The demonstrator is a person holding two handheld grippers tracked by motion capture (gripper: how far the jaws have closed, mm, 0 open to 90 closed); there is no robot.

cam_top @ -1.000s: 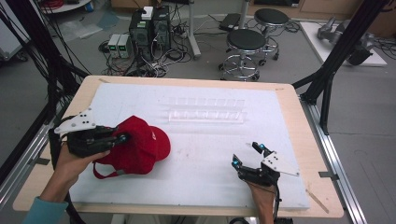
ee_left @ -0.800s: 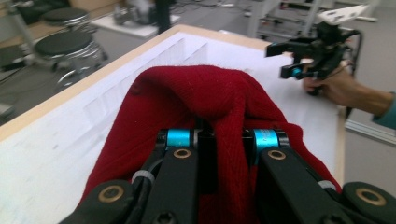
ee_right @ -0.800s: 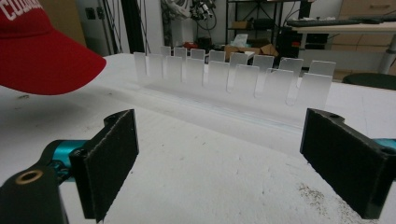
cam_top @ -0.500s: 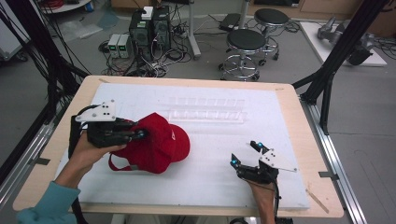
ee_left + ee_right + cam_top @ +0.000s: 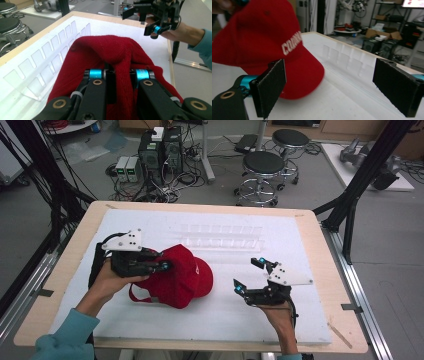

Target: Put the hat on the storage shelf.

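Note:
A red baseball cap [image 5: 181,276] with white lettering lies near the middle of the white mat, brim toward the right. My left gripper [image 5: 165,266] is shut on the cap's back; in the left gripper view its jaws pinch a fold of the red fabric [image 5: 120,62]. My right gripper [image 5: 248,274] stands open to the right of the cap, apart from it. In the right gripper view the cap [image 5: 274,47] fills the left side and the brim reaches between the two wide-spread black pads [image 5: 272,87].
A clear plastic rack [image 5: 222,236] with several slots lies on the white mat [image 5: 240,320] behind the cap. The wooden table edge [image 5: 330,270] frames the mat. Stools [image 5: 262,167] and computer boxes [image 5: 160,150] stand on the floor beyond the table.
My left gripper has carried the cap to the right, toward the mat's middle and the right gripper. The right gripper has stayed nearly in place, open.

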